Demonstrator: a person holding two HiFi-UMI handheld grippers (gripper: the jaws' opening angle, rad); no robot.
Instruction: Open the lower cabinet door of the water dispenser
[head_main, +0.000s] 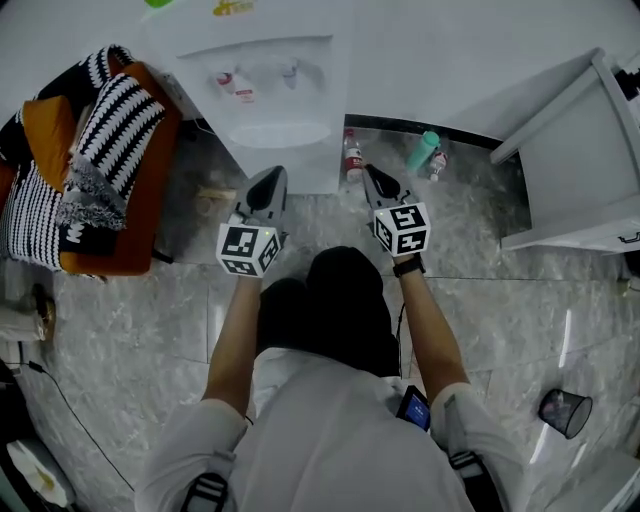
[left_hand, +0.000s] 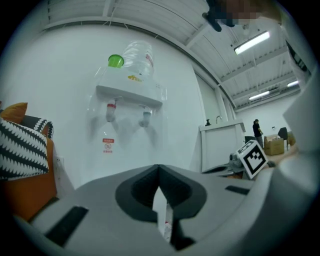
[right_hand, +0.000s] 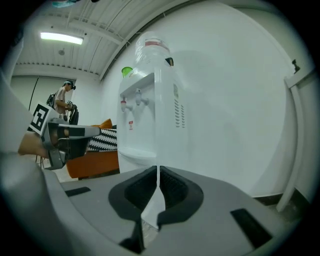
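Head view looks steeply down on the white water dispenser (head_main: 270, 100) against the wall, with an orange chair (head_main: 135, 230) heaped with striped cushions at its left. The dispenser's lower cabinet door faces the person and is probably closed, though the angle hides most of it. The left gripper (head_main: 273, 175) and right gripper (head_main: 372, 175) hover side by side near the dispenser's front, each with jaws pressed together on nothing, and a red-labelled bottle (head_main: 352, 158) stands on the floor between the right gripper and the wall.

Glossy plastic water dispenser (head_main: 272, 112)
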